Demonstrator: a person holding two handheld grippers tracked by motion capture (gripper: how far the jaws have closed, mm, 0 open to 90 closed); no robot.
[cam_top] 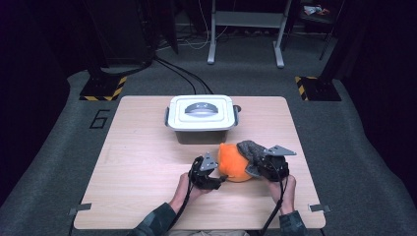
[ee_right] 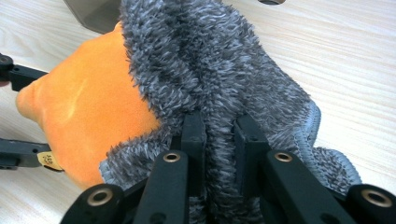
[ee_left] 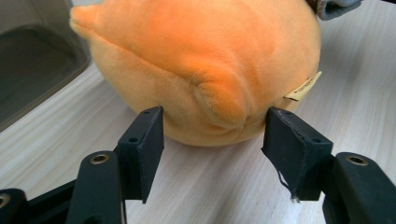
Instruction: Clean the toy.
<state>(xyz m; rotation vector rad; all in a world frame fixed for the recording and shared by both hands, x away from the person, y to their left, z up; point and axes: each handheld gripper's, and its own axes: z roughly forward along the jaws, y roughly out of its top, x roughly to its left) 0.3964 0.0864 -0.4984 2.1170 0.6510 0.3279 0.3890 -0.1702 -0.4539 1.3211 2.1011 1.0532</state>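
An orange plush toy point(cam_top: 233, 166) lies on the wooden table point(cam_top: 142, 162), just in front of the box. A grey fuzzy cloth point(cam_top: 251, 149) covers its right side. My left gripper point(cam_top: 218, 178) is open at the toy's left. In the left gripper view its jaws point(ee_left: 215, 140) stand either side of the toy's point(ee_left: 205, 60) lower bulge, near a small beige tag point(ee_left: 303, 87), without squeezing it. My right gripper point(cam_top: 256, 166) is shut on a fold of the grey cloth point(ee_right: 205, 70), which bunches up between the pads of that gripper point(ee_right: 219, 135) beside the orange body point(ee_right: 88, 107).
A white lidded storage box point(cam_top: 200, 118) with a grey handle stands at the middle back of the table, close behind the toy; its dark wall point(ee_left: 32, 70) shows at the left in the left gripper view. Bare wood lies to the left and in front.
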